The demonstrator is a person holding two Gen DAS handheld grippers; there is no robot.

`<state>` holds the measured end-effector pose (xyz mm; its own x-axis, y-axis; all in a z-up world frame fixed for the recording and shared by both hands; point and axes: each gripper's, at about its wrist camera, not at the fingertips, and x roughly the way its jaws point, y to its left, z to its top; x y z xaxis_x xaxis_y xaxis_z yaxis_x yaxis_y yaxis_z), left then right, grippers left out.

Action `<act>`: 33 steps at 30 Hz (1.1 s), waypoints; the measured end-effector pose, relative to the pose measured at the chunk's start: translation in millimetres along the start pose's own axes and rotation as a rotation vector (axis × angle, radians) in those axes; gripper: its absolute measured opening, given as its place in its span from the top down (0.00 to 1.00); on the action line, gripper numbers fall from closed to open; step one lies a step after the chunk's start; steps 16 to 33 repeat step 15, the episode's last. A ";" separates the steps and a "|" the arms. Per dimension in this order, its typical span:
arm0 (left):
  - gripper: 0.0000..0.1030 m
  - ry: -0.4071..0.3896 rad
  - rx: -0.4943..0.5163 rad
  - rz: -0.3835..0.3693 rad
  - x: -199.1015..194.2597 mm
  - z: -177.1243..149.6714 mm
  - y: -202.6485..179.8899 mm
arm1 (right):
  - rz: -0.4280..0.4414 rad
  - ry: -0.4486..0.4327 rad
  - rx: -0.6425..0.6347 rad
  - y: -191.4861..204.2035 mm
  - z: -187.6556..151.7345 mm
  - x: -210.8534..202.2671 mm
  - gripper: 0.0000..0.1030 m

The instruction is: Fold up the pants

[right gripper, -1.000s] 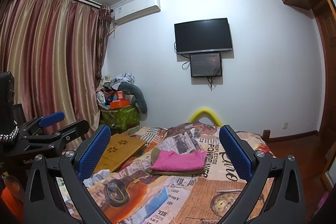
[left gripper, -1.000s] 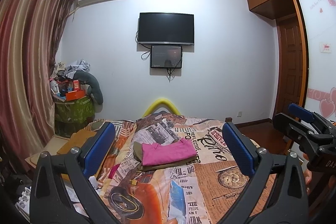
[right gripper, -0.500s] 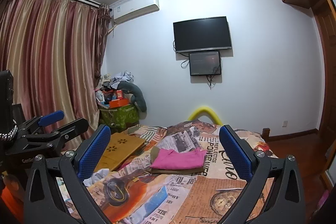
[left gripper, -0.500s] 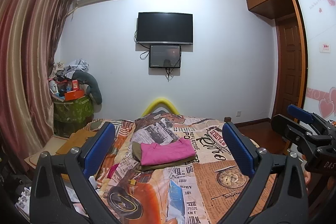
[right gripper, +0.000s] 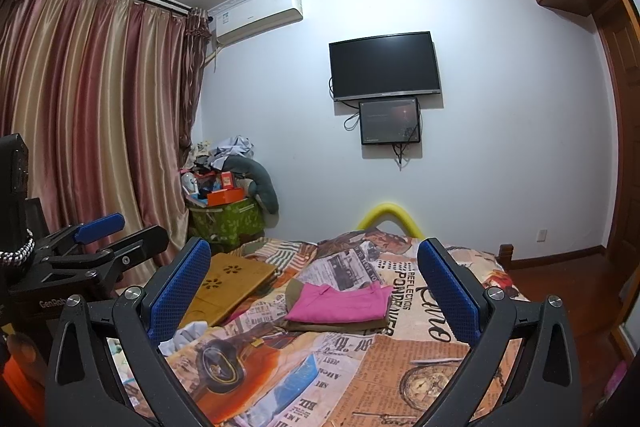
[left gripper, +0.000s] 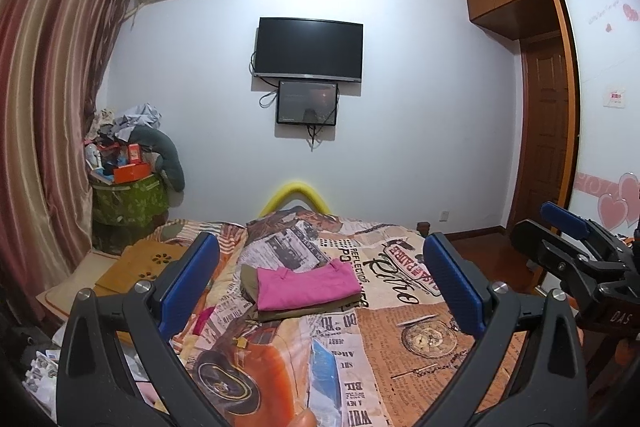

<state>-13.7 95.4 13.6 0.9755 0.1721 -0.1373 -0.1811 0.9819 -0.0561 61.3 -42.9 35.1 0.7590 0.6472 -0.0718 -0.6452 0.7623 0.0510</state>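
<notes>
The left gripper hangs above the bed with its jaws spread wide, nothing between them and touching nothing. The right gripper is held the same way, jaws wide apart and empty. The pink pants lie folded on an olive garment in the middle of the bed, well beyond both grippers. A wooden tray lies to their left.
</notes>
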 end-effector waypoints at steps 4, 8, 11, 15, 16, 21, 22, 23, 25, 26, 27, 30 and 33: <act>0.00 0.005 0.004 0.003 1.0 -0.6 -1.1 | 0.000 0.000 0.003 -1.5 0.5 -0.7 0.00; 0.00 0.009 0.006 -0.001 1.4 -1.2 -1.4 | 0.000 0.000 0.004 -2.8 0.2 -0.8 0.00; 0.00 0.010 0.011 0.001 2.0 -1.1 -1.7 | 0.000 0.003 0.005 -3.6 -0.4 -0.1 0.00; 0.00 0.020 0.012 -0.001 4.9 -2.7 -1.7 | 0.003 0.008 0.008 -3.3 -1.0 1.3 0.00; 0.00 0.020 0.012 -0.001 4.9 -2.7 -1.7 | 0.003 0.008 0.008 -3.3 -1.0 1.3 0.00; 0.00 0.020 0.012 -0.001 4.9 -2.7 -1.7 | 0.003 0.008 0.008 -3.3 -1.0 1.3 0.00; 0.00 0.020 0.012 -0.001 4.9 -2.7 -1.7 | 0.003 0.008 0.008 -3.3 -1.0 1.3 0.00; 0.00 0.020 0.012 -0.001 4.9 -2.7 -1.7 | 0.003 0.008 0.008 -3.3 -1.0 1.3 0.00; 0.00 0.020 0.012 -0.001 4.9 -2.7 -1.7 | 0.003 0.008 0.008 -3.3 -1.0 1.3 0.00; 0.00 0.020 0.012 -0.001 4.9 -2.7 -1.7 | 0.003 0.008 0.008 -3.3 -1.0 1.3 0.00; 0.00 0.020 0.012 -0.001 4.9 -2.7 -1.7 | 0.003 0.008 0.008 -3.3 -1.0 1.3 0.00; 0.00 0.020 0.012 -0.001 4.9 -2.7 -1.7 | 0.003 0.008 0.008 -3.3 -1.0 1.3 0.00; 0.00 0.020 0.012 -0.001 4.9 -2.7 -1.7 | 0.003 0.008 0.008 -3.3 -1.0 1.3 0.00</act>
